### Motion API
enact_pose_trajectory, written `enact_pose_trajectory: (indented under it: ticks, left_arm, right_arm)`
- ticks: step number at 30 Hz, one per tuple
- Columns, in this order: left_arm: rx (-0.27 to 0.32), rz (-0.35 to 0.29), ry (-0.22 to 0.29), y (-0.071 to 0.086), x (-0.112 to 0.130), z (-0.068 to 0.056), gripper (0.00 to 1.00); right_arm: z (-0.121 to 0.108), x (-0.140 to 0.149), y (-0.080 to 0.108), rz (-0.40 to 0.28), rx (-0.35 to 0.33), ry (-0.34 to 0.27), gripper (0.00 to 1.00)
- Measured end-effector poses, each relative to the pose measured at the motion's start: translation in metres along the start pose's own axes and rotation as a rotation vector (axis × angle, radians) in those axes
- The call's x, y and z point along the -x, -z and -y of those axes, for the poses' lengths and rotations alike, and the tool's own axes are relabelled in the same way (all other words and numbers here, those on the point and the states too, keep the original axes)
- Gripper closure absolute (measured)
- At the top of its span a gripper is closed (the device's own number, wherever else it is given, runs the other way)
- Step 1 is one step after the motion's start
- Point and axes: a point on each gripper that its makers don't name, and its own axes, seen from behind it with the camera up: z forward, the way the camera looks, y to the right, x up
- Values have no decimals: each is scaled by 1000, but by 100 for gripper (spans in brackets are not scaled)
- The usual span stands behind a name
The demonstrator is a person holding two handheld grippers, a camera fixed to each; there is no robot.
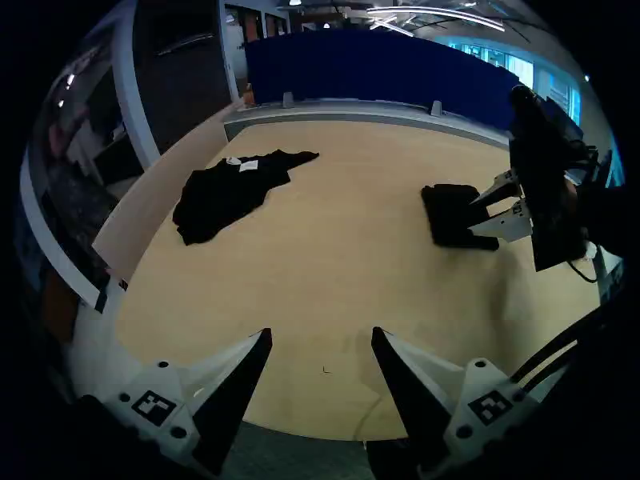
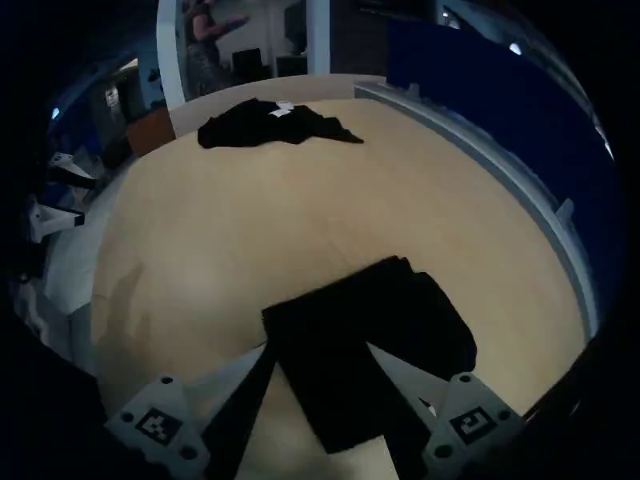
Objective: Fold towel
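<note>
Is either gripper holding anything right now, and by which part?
Left gripper: open, nothing in it. Right gripper: open over the near edge of the folded towel, not clamped on it.

Right tool [image 2: 320, 348], fingers spread, low over a folded black towel [image 2: 368, 328] lying flat on the pale wooden surface [image 2: 240, 216]. A crumpled black cloth [image 2: 268, 124] with a white tag lies well apart at the far edge. Left tool [image 2: 84, 196] at the left margin; person [image 2: 204, 40] standing beyond; blue partition [image 2: 512, 104] along the right.
</note>
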Motion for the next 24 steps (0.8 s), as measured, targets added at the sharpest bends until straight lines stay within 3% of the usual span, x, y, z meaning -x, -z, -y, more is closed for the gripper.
enact_pose_trajectory:
  ticks: [4, 13, 24]
  left_arm:
    - [4, -1, -1, 2, -1, -2, 7]
    - [10, -7, -19, 2, -6, -8, 8]
    - [18, -7, -34, -3, -7, -16, 8]
  right_arm:
    - [-2, 6, 7, 0, 7, -8, 16]
    - [-11, 25, 23, 6, 42, -34, 16]
    - [-14, 70, 41, 44, 79, -91, 17]
